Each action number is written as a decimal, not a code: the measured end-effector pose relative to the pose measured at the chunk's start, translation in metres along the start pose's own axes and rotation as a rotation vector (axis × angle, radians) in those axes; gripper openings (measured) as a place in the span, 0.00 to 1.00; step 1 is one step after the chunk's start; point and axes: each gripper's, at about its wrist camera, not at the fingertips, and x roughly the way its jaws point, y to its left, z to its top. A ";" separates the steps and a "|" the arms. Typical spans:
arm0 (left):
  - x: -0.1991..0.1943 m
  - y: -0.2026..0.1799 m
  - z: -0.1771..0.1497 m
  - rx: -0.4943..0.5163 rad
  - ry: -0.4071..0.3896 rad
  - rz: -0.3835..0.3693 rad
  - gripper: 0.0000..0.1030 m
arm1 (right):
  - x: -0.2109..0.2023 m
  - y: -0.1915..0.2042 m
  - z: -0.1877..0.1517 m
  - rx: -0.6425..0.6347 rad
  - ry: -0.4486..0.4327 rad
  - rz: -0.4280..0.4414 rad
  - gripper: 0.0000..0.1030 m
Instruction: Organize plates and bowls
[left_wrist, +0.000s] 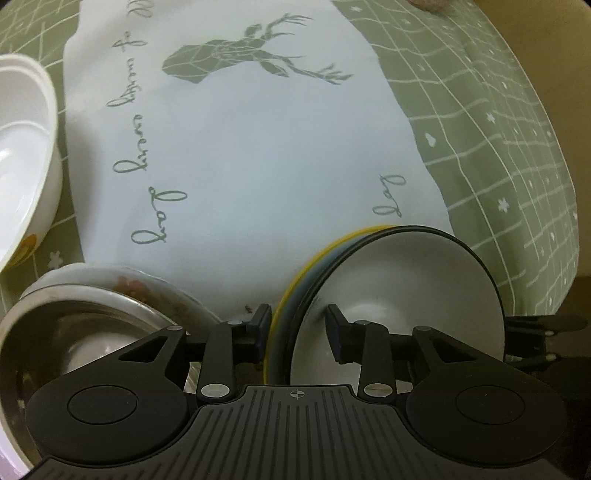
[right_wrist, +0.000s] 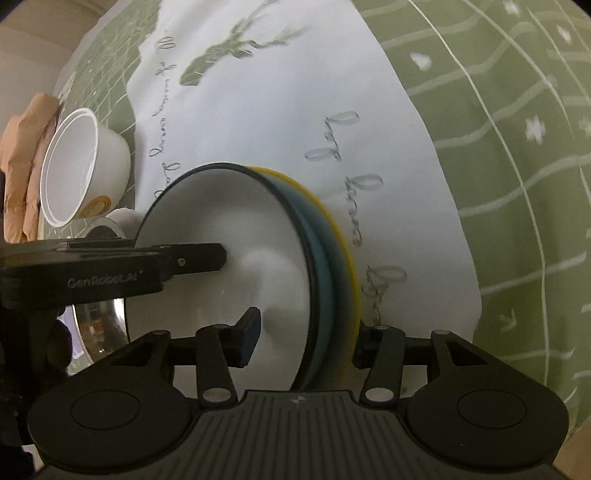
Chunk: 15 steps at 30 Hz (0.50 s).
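A stack of nested bowls, white inside with dark, blue and yellow rims (left_wrist: 413, 280), is held tilted on edge over the white deer-print cloth. My left gripper (left_wrist: 297, 330) straddles the stack's rim, one finger inside the bowl, one outside. My right gripper (right_wrist: 304, 334) straddles the same stack (right_wrist: 240, 236) from the opposite side. Neither pair of pads visibly presses the rim. The left gripper's finger (right_wrist: 192, 254) shows inside the bowl in the right wrist view. A steel bowl (left_wrist: 85, 332) sits in a floral white dish (left_wrist: 122, 286) at lower left.
A white bowl with a yellow emblem (left_wrist: 26, 155) stands at the left; it also shows in the right wrist view (right_wrist: 85, 166). A green checked tablecloth (left_wrist: 491, 122) covers the table under the white cloth (left_wrist: 258, 147). Brown paper (right_wrist: 22, 158) lies at far left.
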 end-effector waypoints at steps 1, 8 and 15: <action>0.000 0.001 0.001 -0.017 0.002 -0.003 0.35 | -0.002 0.003 0.002 -0.021 -0.014 -0.012 0.48; -0.004 -0.003 0.005 -0.029 -0.035 0.001 0.35 | -0.013 0.004 0.020 -0.074 -0.066 -0.035 0.48; -0.003 -0.015 0.010 -0.005 -0.060 0.061 0.32 | -0.011 -0.005 0.028 -0.044 -0.089 -0.061 0.48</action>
